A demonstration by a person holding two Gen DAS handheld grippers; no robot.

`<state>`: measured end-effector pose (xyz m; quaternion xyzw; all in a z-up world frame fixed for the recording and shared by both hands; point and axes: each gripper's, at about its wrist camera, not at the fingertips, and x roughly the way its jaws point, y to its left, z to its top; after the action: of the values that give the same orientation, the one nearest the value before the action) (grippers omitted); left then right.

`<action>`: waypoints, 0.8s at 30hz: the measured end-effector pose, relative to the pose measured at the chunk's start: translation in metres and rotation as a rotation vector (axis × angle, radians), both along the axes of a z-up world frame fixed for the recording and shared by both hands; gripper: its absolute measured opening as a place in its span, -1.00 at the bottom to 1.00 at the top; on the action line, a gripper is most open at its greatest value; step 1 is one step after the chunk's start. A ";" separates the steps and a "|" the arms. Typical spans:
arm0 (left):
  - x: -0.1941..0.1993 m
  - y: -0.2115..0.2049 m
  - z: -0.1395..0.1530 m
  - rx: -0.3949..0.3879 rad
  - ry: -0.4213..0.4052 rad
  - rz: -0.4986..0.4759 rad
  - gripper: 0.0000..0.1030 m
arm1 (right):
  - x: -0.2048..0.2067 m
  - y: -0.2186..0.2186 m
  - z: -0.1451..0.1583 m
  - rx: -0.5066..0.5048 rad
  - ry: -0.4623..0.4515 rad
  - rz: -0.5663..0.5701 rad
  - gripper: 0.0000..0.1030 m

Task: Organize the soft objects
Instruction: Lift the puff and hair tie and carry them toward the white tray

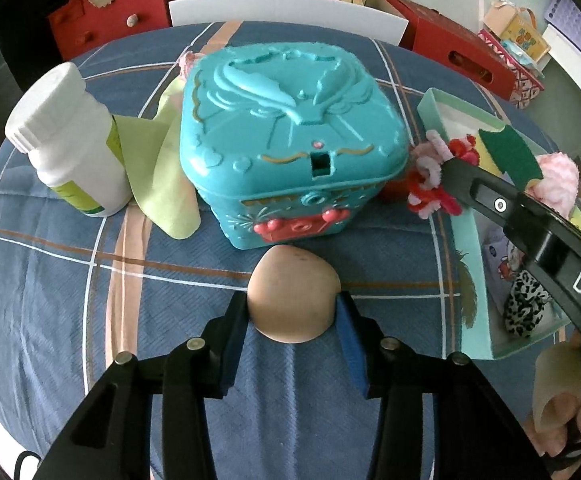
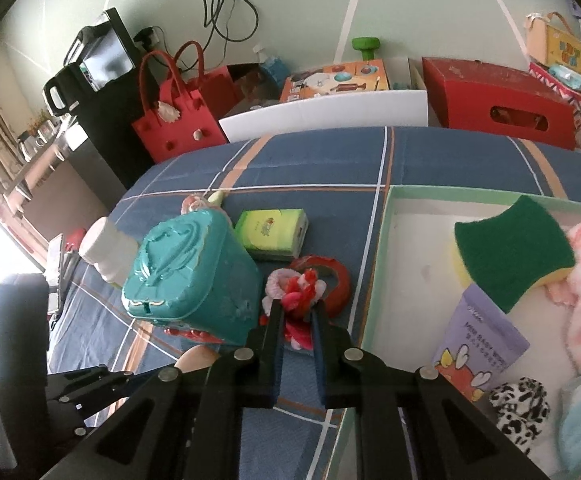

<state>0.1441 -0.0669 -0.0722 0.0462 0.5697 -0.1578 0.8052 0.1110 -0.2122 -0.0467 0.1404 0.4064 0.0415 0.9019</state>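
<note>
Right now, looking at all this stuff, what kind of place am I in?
Probably a lived-in room at home, not a workshop. A table under a blue plaid cloth holds the teal toy chest, with a red tote bag and a kettle behind it.

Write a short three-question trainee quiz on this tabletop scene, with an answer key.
1. True or false: the left gripper fingers clamp the beige sponge puff.
2. What does the right gripper grip?
A. green scouring sponge
B. pink-and-red pipe-cleaner flower
C. red tape roll
3. Fill in: the leopard-print scrunchie lies inside the mint-rimmed ____.

Key: 1 true; 2 B; 3 box.
</note>
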 end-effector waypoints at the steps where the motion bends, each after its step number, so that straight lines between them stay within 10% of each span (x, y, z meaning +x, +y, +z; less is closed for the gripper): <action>1: -0.002 0.003 0.003 -0.001 -0.005 -0.001 -0.12 | -0.001 0.000 0.002 0.000 -0.002 0.000 -0.73; 24: -0.052 -0.042 0.072 -0.055 -0.212 -0.173 -0.12 | -0.062 -0.061 0.043 -0.050 -0.046 -0.242 -0.73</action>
<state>0.0919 -0.1090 -0.0007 0.0895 0.4707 -0.2363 0.8453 0.0489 -0.2734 -0.0039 0.1649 0.3666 -0.0743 0.9126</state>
